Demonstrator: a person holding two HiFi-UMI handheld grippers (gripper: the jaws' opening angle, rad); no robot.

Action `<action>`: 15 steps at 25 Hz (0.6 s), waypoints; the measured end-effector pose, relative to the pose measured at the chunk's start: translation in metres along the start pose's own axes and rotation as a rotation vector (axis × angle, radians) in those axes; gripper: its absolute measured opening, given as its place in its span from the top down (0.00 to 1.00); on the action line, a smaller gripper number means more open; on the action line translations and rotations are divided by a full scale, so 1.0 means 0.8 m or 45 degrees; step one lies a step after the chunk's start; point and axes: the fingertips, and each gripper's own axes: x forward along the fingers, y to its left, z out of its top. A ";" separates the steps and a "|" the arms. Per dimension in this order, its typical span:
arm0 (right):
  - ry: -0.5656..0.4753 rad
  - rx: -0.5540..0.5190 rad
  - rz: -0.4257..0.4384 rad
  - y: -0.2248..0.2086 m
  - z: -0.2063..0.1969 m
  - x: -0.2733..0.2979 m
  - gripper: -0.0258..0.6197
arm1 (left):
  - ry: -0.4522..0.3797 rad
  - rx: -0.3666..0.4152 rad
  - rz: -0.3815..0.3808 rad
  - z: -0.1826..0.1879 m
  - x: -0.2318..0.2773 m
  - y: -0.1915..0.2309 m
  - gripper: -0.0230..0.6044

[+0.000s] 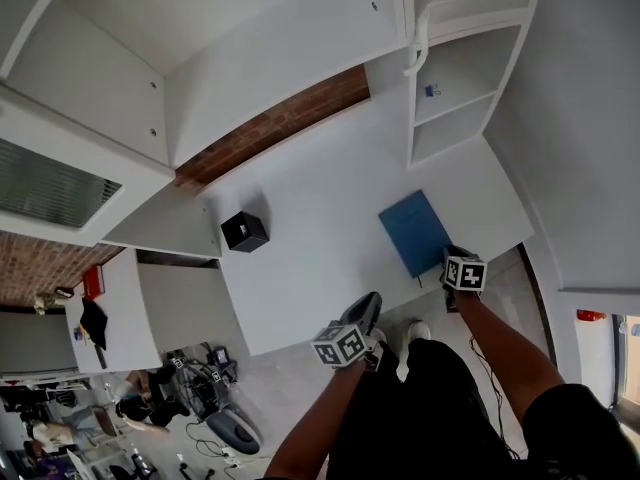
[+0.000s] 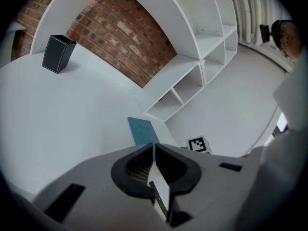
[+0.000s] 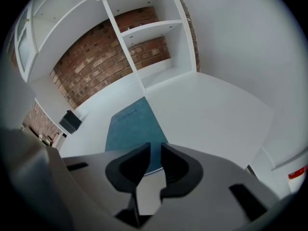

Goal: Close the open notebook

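Note:
The blue notebook (image 1: 415,230) lies shut and flat on the white table (image 1: 310,268), near its front right part. It also shows in the left gripper view as the same notebook (image 2: 141,130) and close up in the right gripper view (image 3: 132,124). My right gripper (image 1: 452,255) hovers at the notebook's near corner. Its jaws (image 3: 155,147) stand a narrow slit apart, with nothing between them. My left gripper (image 1: 366,306) is at the table's front edge, left of the notebook. Its jaws (image 2: 153,146) are shut on nothing.
A black box (image 1: 244,231) stands on the table's left part. A white shelf unit (image 1: 460,78) rises at the back right, beside a brick wall (image 1: 280,123). The person's legs and a shoe (image 1: 415,333) are below the table's edge.

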 end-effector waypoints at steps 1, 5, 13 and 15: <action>-0.014 0.009 0.014 -0.001 0.003 -0.006 0.87 | -0.013 -0.001 0.007 0.003 -0.007 -0.001 0.93; -0.134 -0.006 0.115 0.007 0.026 -0.046 0.87 | -0.102 0.008 0.042 0.025 -0.042 -0.012 0.93; -0.381 -0.284 0.311 0.094 0.105 -0.193 0.93 | -0.342 0.091 0.109 0.101 -0.135 -0.035 0.94; -0.444 -0.332 0.356 0.124 0.123 -0.234 0.94 | -0.403 0.137 0.129 0.124 -0.161 -0.041 0.94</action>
